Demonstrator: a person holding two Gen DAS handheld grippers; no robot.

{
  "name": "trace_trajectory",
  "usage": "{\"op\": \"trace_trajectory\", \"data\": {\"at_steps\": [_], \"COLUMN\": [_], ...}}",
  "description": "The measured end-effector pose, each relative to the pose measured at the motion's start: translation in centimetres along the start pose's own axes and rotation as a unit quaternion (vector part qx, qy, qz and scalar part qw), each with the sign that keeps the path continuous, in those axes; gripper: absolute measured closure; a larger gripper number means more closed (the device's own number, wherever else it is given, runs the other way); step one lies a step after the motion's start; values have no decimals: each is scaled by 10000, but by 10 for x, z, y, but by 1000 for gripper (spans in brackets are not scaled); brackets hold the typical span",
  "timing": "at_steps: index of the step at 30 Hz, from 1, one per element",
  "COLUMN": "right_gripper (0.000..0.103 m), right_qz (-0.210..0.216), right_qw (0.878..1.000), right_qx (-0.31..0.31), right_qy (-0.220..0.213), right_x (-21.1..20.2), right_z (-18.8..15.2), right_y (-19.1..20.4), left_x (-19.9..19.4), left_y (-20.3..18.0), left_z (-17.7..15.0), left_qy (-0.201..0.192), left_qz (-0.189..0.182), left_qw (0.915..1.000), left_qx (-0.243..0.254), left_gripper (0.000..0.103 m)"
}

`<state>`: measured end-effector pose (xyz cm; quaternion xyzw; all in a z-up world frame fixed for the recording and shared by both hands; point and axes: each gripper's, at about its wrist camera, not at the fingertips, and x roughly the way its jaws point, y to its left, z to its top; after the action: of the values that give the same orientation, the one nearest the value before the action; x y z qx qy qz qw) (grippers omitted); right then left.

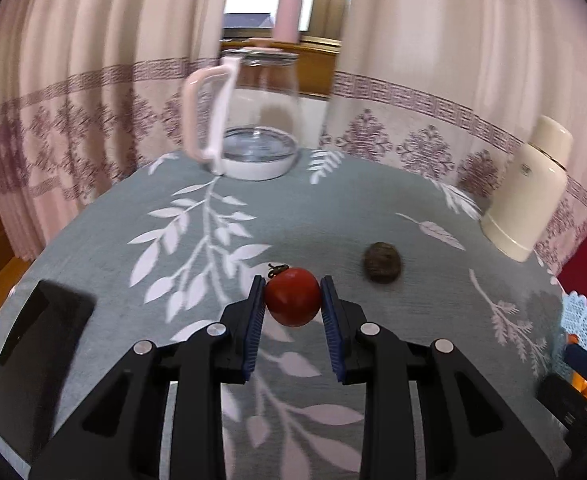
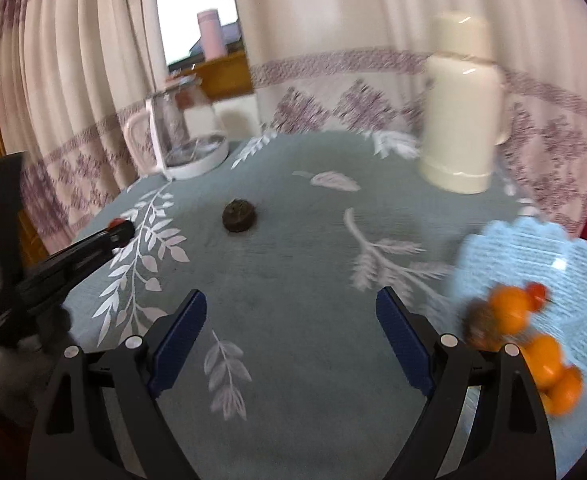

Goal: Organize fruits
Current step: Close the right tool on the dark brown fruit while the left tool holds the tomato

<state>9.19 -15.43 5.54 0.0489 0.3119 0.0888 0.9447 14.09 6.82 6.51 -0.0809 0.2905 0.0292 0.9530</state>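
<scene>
A small red cherry tomato (image 1: 292, 297) with a dried brown stem sits pinched between the two blue ribbed pads of the left gripper (image 1: 292, 300), its jaws closed against the fruit's sides; whether the tomato rests on the cloth or hangs just above it I cannot tell. Just beyond it and to the right lies a dark brown wrinkled round fruit (image 1: 383, 267), alone on the cloth and apart from both grippers.

The right gripper (image 2: 291, 338) is held over a bare patch of the grey-green tablecloth with white leaf print (image 2: 293, 264), its jaws spread wide with nothing between them. Beside its right finger stands a pale blue scalloped basket (image 2: 565, 264) at the table's right edge. Inside it are several orange round fruits (image 2: 545, 354), a small red fruit (image 2: 538, 291) and a brownish one (image 2: 478, 318), all blurred.

At the far left of the table stands a clear glass kettle with a pale pink handle and white base (image 1: 253, 120). A cream-coloured thermos flask (image 1: 529, 192) stands at the far right. A black flat slab (image 1: 33, 352), perhaps a phone, lies near the left edge. Behind the table hang cream curtains with a purple patterned band (image 1: 433, 100), parted on a window where a pink cylindrical bottle (image 1: 289, 12) stands on the wooden sill.
</scene>
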Motion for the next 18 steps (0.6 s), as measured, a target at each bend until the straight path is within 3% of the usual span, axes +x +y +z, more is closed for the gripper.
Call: {"op": "trace_trajectory", "data": {"at_steps": [3, 12, 18], "right_gripper": [17, 17, 26], "right_qz": [176, 233, 226], "right_qw": [9993, 9967, 9951], "right_qx": [30, -396, -349], "right_qy": [314, 662, 893], "right_x": [37, 124, 161], "right_z": [14, 58, 75], "right_y": [7, 46, 54], "left_x": [5, 12, 13], "left_y": [11, 22, 28], "left_z": [-3, -10, -13], "left_qy": [77, 174, 243], "left_qz": [130, 558, 625], "left_qw": [9997, 9971, 9956], "left_qx": [-171, -485, -660], "left_gripper": [74, 74, 74]}}
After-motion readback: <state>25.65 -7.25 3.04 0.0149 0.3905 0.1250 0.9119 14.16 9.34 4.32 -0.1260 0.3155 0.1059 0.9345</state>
